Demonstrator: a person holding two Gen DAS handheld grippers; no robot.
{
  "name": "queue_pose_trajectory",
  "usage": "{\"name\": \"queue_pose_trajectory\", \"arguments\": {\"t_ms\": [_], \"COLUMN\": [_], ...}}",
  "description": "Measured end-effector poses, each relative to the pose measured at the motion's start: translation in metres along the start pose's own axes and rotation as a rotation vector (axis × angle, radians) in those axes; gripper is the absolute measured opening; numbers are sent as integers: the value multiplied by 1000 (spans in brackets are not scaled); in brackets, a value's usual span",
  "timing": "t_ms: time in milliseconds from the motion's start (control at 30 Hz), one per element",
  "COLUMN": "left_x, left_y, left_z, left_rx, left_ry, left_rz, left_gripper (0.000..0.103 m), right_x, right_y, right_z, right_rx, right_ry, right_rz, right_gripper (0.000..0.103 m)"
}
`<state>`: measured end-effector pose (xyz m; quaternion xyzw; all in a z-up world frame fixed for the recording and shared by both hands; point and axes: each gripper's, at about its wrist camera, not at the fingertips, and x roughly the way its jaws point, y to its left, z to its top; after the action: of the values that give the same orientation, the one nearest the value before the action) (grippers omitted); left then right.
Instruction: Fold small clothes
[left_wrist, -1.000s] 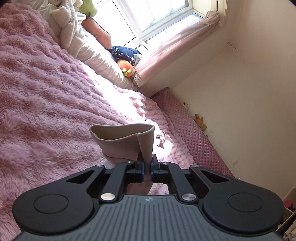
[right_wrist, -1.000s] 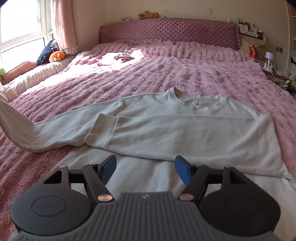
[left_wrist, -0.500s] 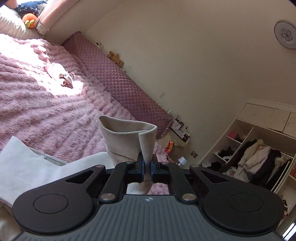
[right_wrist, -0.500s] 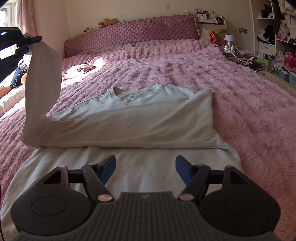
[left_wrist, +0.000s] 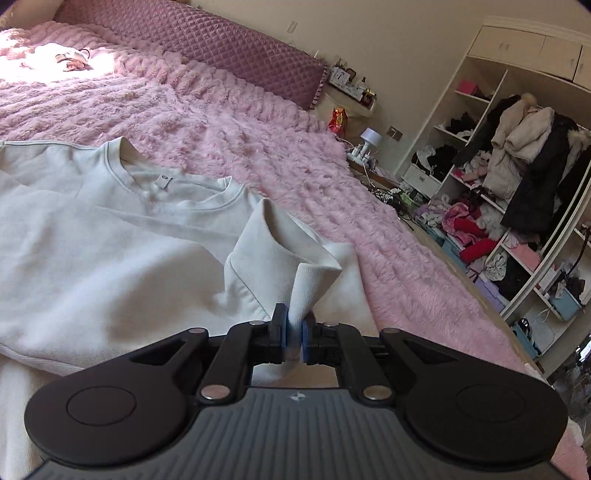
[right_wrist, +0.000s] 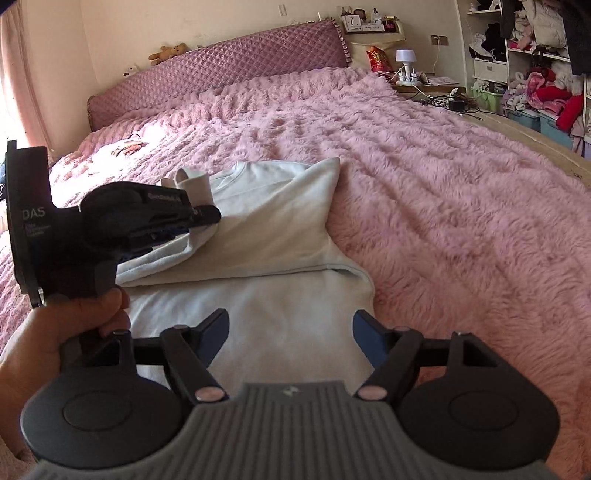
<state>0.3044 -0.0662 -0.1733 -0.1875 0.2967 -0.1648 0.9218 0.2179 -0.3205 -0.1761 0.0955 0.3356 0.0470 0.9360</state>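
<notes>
A pale sweatshirt (right_wrist: 280, 295) lies flat on the pink furry bedspread (right_wrist: 443, 206), neck toward the headboard, with one sleeve folded across the chest. My left gripper (left_wrist: 293, 332) is shut on the cuff of the other sleeve (left_wrist: 280, 266) and holds it low over the chest, near the collar (left_wrist: 166, 184). In the right wrist view the left gripper (right_wrist: 210, 218) reaches in from the left with the cuff (right_wrist: 194, 184). My right gripper (right_wrist: 290, 328) is open and empty above the sweatshirt's lower part.
A quilted purple headboard (right_wrist: 221, 70) stands at the far end. A small garment (left_wrist: 70, 61) lies in the sunlit patch. A bedside shelf with a lamp (right_wrist: 404, 61) and open wardrobe shelves full of clothes (left_wrist: 517, 184) stand on the right.
My left gripper swung the sleeve cuff from the window side, up and over, down onto the sweatshirt's chest. My right gripper stayed open above the hem.
</notes>
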Motion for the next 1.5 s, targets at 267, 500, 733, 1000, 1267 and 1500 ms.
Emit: {"name": "queue_pose_trajectory", "arguments": {"t_ms": [267,500,733,1000,1267,1500], "left_x": [0,-77,-160,-186,-166,-135], "left_y": [-12,5,78,158,177,174], "left_z": [-11,14,37,31,15,4], "left_rx": [38,50,190,345,528,732], "left_ry": [86,-18,-77,-18,33,112], "left_rz": [-14,-67,174,473,519,555], "left_gripper": [30,56,62,62,62,58], "right_x": [-2,-11,21,87,106,107], "right_y": [4,8,31,38,47,52], "right_z": [5,15,40,56,59,59], "right_rx": [1,20,-73,72,195,168], "right_ry": [-12,-69,-96,16,50,59], "right_rz": [-24,-43,4,23,18,21], "right_gripper": [70,69,42,44,51,53]}}
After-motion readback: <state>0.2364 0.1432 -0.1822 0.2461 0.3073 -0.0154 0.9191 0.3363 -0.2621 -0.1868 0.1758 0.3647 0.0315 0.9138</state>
